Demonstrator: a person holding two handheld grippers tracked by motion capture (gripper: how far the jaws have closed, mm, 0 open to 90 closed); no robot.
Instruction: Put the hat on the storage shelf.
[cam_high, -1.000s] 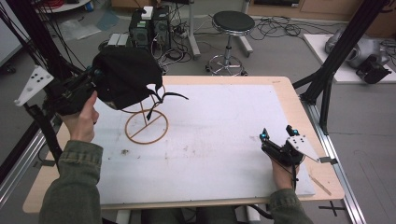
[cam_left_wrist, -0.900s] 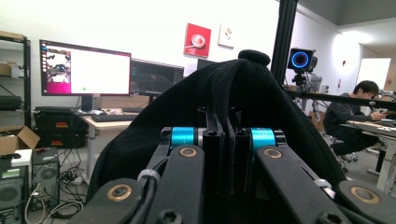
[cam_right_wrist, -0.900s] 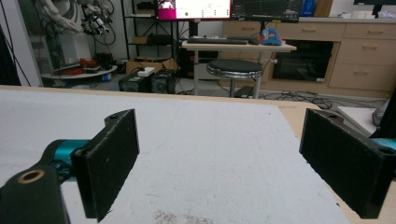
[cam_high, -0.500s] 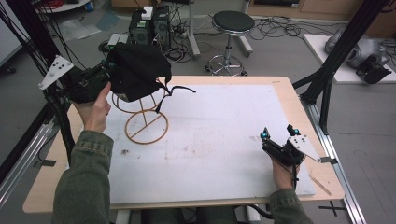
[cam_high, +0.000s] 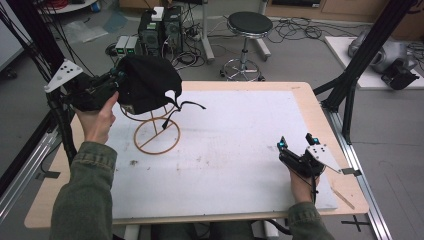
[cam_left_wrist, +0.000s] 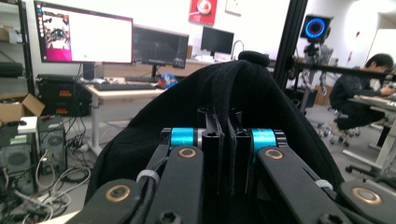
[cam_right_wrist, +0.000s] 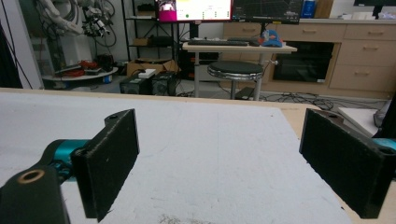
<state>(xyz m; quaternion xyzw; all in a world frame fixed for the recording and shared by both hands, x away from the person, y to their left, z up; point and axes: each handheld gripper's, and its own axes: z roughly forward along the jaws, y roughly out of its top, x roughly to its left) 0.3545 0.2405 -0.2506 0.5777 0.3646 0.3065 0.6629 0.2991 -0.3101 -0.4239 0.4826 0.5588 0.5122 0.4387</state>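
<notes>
1. Left gripper (cam_high: 116, 76) at about 10 o'clock on the table (cam_high: 300, 92), raised above it; jaws clamped on the black cap's (cam_high: 147, 87) fabric, seen pinched between them in the left gripper view (cam_left_wrist: 223, 135).
2. Cap hangs over the top of the wooden stand (cam_high: 156, 136), a strap trailing toward 3 o'clock.
3. Stand's ring base sits flat on the white mat (cam_high: 240, 135).
4. Right gripper (cam_high: 296, 145) low at 4 o'clock, jaws wide apart, nothing between them (cam_right_wrist: 219, 163); well apart from the cap.
</notes>
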